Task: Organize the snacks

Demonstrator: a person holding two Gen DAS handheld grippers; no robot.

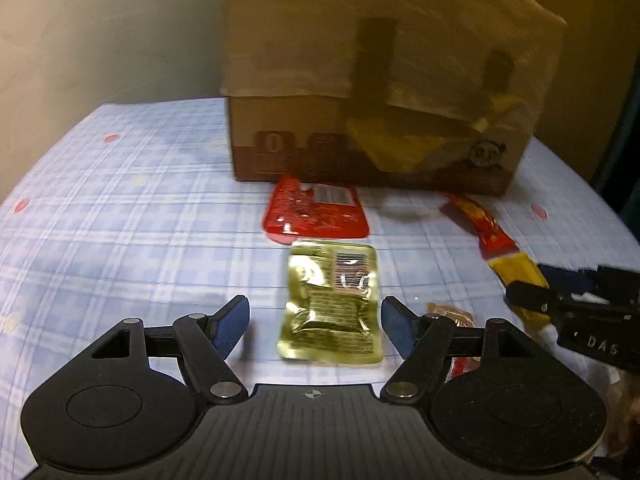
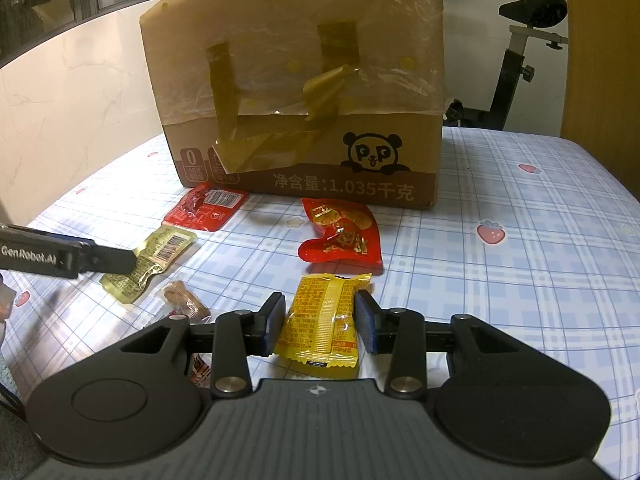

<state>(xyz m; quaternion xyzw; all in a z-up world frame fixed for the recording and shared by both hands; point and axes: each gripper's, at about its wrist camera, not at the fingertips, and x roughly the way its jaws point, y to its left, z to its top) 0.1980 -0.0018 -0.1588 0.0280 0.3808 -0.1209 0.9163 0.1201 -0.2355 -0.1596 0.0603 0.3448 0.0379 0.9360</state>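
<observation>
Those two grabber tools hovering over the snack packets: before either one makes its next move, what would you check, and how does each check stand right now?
1. right gripper has the yellow packet between its fingers: ok, pads against both sides.
2. left gripper is open around the green-gold packet: ok, with gaps on both sides.
3. Green-gold packet centred between the left fingers: ok, roughly.
4. The two grippers are apart from each other: ok, though close.
5. cardboard box open to receive snacks: cannot tell, only its taped front shows.
6. Small brown snack clear of the left gripper: cannot tell, it lies close beside one finger.
</observation>
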